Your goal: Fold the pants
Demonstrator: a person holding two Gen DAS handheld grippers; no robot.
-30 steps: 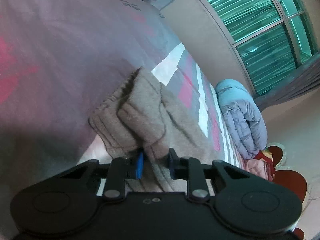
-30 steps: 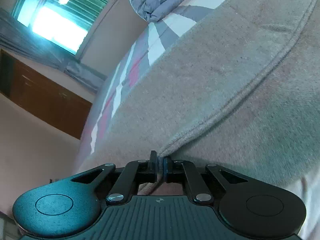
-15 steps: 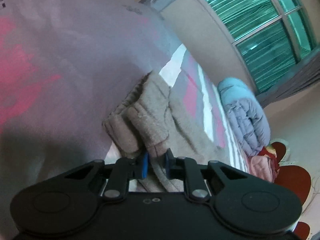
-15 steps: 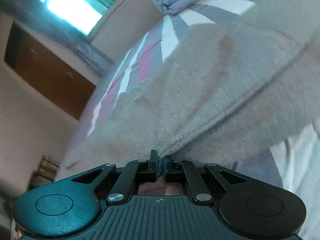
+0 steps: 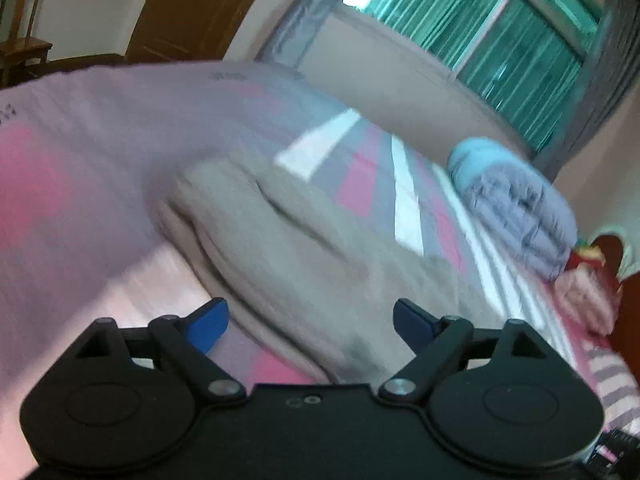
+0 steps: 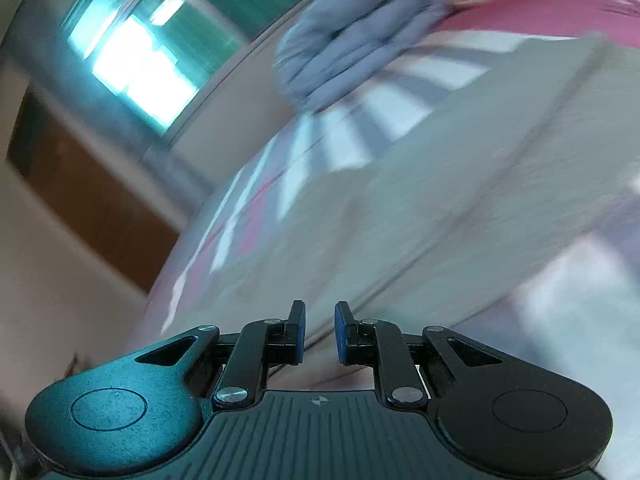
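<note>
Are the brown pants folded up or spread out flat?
Folded. The pants lie on the bed as a thick doubled bundle with a rounded fold at its far end. Blur hides how neat it is.

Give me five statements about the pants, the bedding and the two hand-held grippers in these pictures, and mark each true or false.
1. The pants are beige and lie on the bed. True.
2. The left hand-held gripper is clamped on the pants. False: its jaws are opening and stand wide apart, with no pad pressing the cloth.
3. A rolled blue-grey quilt lies on the bed beyond the pants. True.
4. The bed sheet is plain white. False: it carries pink, grey and white blocks and stripes.
5. The right hand-held gripper holds the quilt. False: its jaws are opening over the edge of the pants, with a clear gap between the pads; the quilt lies far off.
</note>
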